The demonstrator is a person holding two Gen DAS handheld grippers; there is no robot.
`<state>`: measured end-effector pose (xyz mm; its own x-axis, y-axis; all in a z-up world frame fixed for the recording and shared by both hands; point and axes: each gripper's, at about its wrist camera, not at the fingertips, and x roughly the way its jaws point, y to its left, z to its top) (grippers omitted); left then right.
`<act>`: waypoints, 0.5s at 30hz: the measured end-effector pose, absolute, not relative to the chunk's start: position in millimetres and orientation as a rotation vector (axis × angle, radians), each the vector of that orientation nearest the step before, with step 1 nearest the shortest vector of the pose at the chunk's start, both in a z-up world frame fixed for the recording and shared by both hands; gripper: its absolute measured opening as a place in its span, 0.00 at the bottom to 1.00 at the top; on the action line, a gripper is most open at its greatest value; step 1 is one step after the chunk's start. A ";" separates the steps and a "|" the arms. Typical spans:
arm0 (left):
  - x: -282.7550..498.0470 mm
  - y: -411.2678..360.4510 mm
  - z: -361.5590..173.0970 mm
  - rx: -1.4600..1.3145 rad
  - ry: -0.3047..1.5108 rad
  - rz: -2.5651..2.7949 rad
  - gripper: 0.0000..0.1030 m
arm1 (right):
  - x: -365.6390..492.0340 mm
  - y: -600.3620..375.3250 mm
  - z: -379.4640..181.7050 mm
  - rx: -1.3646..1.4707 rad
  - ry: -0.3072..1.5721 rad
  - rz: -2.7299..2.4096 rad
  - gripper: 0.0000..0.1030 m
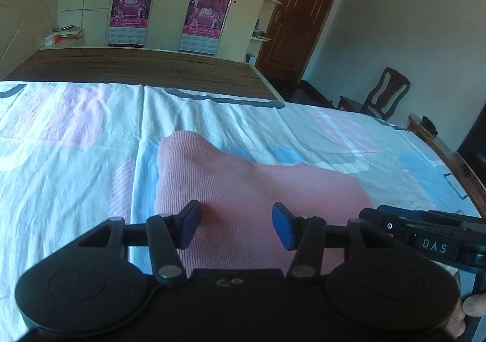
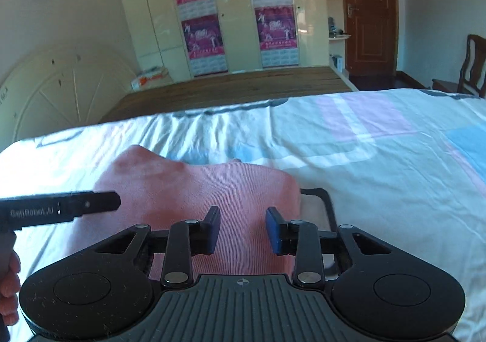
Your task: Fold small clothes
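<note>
Our left claw (image 1: 237,226) and right claw (image 2: 243,229) hover side by side over a pink garment (image 1: 243,187) on the bed (image 1: 76,144), both partly parted, gripping nothing.

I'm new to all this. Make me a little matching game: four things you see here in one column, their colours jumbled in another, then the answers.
Things:
1. garment
2. door
3. gripper pads
4. wardrobe posters

Colours:
A. blue
B. magenta
C. salmon pink
D. reddish brown

Pairs: 1-C, 2-D, 3-A, 4-B
</note>
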<state>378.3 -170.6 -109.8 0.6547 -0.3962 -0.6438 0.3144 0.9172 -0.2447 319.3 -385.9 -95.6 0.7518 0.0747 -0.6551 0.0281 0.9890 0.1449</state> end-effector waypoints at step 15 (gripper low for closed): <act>364.1 -161.5 -108.1 -0.062 0.700 -0.372 0.59 | 339.4 -398.2 -122.3 0.154 0.734 -0.020 0.32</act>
<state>364.1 -161.5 -108.1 0.7020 -0.3548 -0.6175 0.3135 0.9325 -0.1794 339.4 -398.2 -122.3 0.7430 0.0355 -0.6683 0.0725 0.9885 0.1330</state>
